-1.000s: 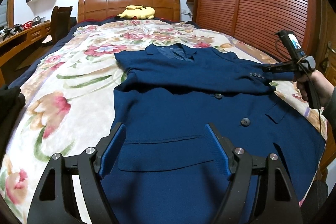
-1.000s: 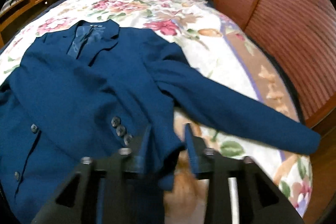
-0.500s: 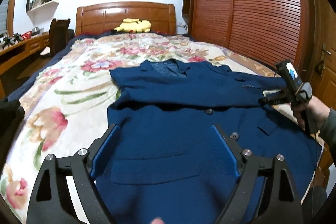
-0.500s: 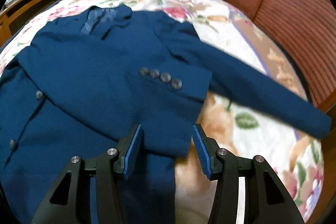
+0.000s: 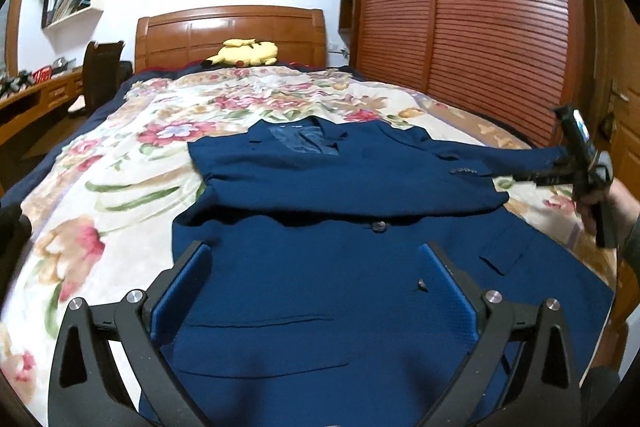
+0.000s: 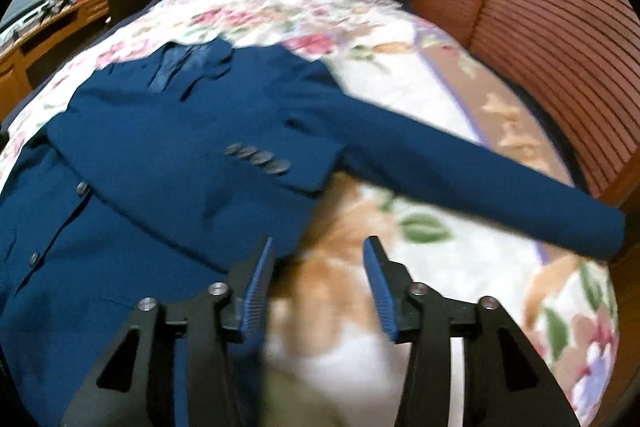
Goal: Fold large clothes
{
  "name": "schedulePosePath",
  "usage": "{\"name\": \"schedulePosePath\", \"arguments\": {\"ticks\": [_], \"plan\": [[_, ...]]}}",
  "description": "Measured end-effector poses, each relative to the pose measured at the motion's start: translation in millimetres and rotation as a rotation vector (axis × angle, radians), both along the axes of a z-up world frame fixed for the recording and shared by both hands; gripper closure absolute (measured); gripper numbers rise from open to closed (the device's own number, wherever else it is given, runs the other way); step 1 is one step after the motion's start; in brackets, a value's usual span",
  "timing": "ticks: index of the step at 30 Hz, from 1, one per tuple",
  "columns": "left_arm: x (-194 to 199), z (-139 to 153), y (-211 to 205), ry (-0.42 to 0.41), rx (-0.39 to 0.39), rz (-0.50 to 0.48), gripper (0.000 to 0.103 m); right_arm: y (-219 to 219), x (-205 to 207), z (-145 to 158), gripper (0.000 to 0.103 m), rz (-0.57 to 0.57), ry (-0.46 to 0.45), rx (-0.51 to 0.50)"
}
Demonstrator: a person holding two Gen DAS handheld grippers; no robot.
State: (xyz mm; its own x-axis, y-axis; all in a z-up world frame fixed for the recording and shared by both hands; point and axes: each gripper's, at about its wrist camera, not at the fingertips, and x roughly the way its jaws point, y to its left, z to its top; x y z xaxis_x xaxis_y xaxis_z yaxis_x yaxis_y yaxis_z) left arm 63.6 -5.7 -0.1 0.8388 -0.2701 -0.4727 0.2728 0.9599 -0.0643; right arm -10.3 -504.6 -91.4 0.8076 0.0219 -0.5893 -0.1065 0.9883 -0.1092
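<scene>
My blue jacket [image 5: 340,267] lies flat on the bed [image 5: 120,195], 1 sleeve [image 6: 224,163] folded across so it stays small. Left gripper [image 5: 316,279] and right gripper [image 6: 318,279] are opening, holding nothing.

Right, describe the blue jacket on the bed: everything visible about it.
The blue jacket is a dark navy blazer of textured woven-looking cloth, lying face up on the floral bedspread, collar toward the headboard. One sleeve is folded across the chest, its cuff showing a row of grey buttons; the other sleeve stretches out flat toward the wardrobe side. Front buttons, a flap pocket and a shinier lining at the collar show. Neither gripper holds it.
</scene>
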Motion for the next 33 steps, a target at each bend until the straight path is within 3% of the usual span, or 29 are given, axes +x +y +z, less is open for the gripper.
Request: {"name": "schedulePosePath", "arguments": {"ticks": [3,18,23,33], "plan": [[-3,1,-9,-0.003,0.022,-0.018,0.001,-34,-3,5,0.044,-0.070,-0.034,-0.002],[-10,1,-27,0.024,0.023,-0.102,0.001,-204,0,0,0.044,-0.439,-0.054,0.022],[-9,-7,-28,0.051,0.034,-0.108,0.001,-238,13,-3,0.044,-0.519,-0.063,0.066],[-9,-10,-33,0.062,0.061,-0.113,0.001,-264,22,-2,0.044,-0.631,-0.088,0.144]]}}
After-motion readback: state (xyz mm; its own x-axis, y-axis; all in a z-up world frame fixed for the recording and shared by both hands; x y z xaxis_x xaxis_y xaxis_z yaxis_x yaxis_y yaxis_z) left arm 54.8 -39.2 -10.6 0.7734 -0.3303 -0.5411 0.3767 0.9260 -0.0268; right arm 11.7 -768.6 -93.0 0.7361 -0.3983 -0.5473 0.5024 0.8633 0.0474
